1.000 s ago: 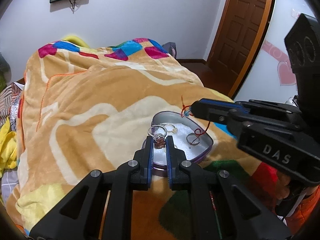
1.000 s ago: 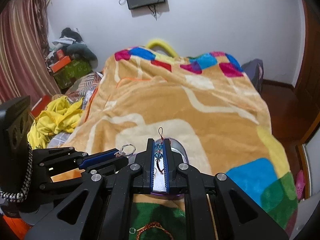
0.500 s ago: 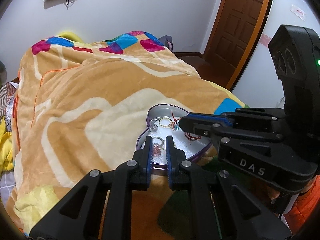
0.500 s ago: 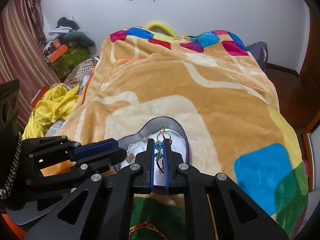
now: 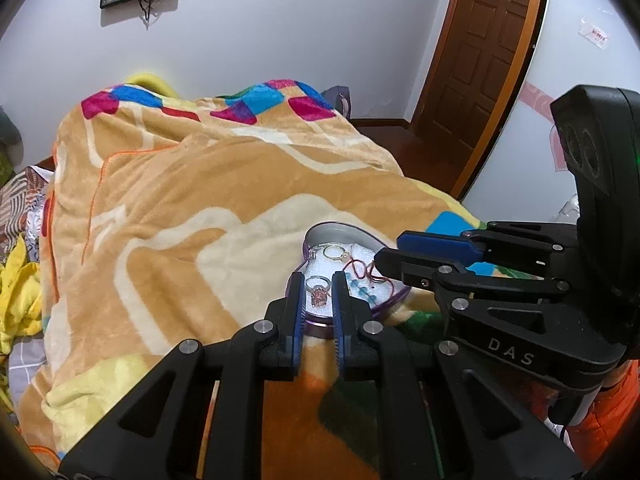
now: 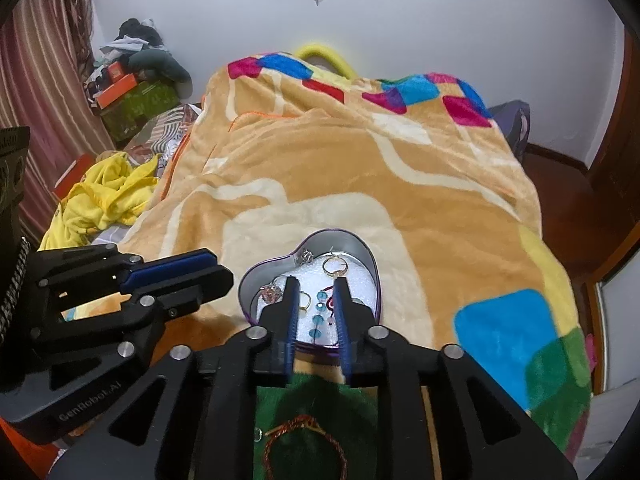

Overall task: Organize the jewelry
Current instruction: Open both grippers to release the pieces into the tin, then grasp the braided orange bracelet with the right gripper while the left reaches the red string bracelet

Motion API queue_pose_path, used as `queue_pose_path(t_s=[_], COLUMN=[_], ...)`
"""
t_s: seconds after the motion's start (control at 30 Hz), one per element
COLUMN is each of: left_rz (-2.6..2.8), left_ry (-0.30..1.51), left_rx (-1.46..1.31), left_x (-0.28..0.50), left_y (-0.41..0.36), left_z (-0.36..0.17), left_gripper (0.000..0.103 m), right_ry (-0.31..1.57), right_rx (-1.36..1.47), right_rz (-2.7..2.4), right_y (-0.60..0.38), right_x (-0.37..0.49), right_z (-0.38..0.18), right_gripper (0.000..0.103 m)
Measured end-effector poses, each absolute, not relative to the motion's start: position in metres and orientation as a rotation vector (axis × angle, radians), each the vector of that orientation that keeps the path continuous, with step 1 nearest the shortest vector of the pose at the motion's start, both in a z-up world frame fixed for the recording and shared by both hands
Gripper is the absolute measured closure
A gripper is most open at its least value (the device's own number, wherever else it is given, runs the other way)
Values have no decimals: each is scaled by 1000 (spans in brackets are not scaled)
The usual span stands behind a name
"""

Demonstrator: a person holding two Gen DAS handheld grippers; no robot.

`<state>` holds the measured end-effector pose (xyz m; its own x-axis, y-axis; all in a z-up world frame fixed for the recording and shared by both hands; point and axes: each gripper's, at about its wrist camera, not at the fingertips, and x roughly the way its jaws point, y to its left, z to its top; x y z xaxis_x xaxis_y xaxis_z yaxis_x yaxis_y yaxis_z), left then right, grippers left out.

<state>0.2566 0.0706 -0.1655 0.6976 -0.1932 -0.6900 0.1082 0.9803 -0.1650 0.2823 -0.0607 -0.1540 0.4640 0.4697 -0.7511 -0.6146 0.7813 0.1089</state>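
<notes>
A heart-shaped tin (image 5: 335,229) (image 6: 362,249) with white foam lining lies on the bed blanket. In it lie a ring with a reddish stone (image 5: 318,293) (image 6: 270,292), a gold ring (image 5: 334,252) (image 6: 335,267), a small silver piece (image 6: 306,256) and a red cord with blue beads (image 5: 362,280) (image 6: 319,314). My left gripper (image 5: 317,280) is open above the stone ring, holding nothing. My right gripper (image 6: 316,285) is open above the beaded cord, holding nothing.
An orange patterned blanket (image 6: 360,168) covers the bed. A red-gold bracelet (image 6: 304,440) lies on a green patch near my right gripper. Yellow clothes (image 6: 104,196) and boxes (image 6: 132,92) sit at the left. A wooden door (image 5: 492,56) stands at the right.
Both grippers have opened. The stone ring and the beaded cord they held now lie in the tin. Both grippers have drawn back slightly.
</notes>
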Motion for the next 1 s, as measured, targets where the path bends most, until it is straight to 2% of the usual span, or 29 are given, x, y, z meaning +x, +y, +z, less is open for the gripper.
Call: queue_pose_path(t_s=[0.17, 0.3, 0.43, 0.47, 0.57, 1.0], left_rz=[-154, -142, -138, -139, -138, -166], left_ry=[742, 710, 701, 701, 706, 794], left_rx=[-102, -101, -91, -91, -90, -90], left_x=[239, 223, 211, 208, 200, 179], left_y=[71, 72, 71, 71, 69, 52], left_z=[-147, -133, -127, -127, -128, -156], left_gripper=[88, 80, 78, 78, 72, 72], right_ry=[810, 768, 727, 718, 709, 790], right_rx=[-191, -185, -169, -163, -162, -128], right_rz=[656, 639, 619, 614, 598, 514], right_y=[-66, -73, -81, -84, -90, -121], right_x=[267, 253, 239, 235, 228, 212], right_z=[-138, -126, -116, -114, -111, -141], right_gripper=[82, 81, 63, 62, 62, 62])
